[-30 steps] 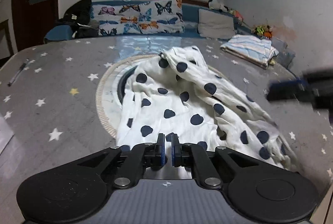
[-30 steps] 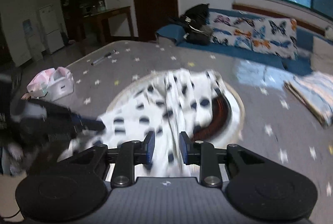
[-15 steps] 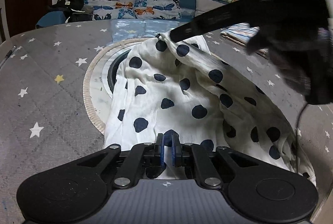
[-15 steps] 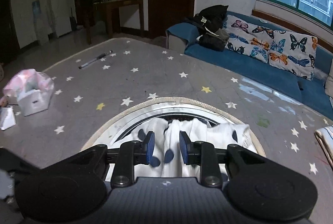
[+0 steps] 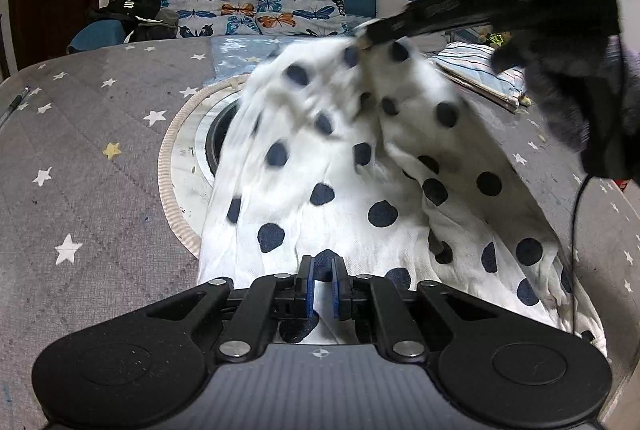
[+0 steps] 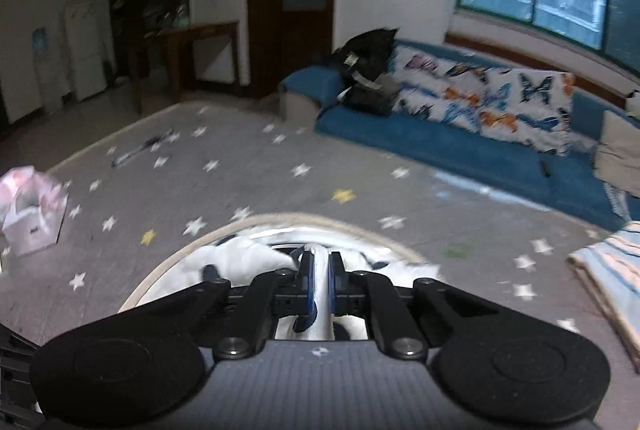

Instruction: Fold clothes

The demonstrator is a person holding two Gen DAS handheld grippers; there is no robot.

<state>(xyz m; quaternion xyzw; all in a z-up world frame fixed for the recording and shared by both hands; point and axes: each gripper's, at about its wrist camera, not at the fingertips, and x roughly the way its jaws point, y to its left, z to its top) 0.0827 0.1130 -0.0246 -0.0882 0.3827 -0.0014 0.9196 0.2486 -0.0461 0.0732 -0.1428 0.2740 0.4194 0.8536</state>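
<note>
While my left tongs [image 5: 320, 286] and right tongs [image 6: 319, 284] both pinch the polka-dot garment [image 5: 340, 170], I should draw it taut toward twelve o'clock.

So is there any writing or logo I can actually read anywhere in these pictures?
Nothing legible.
Black bag on the sofa: a white logo, too small to read.
White box on the mat: a dark mark, blurred.
Tag on that bag in the right view: blurred.
Polka-dot garment, butterfly cushion: patterns only, no text.
</note>
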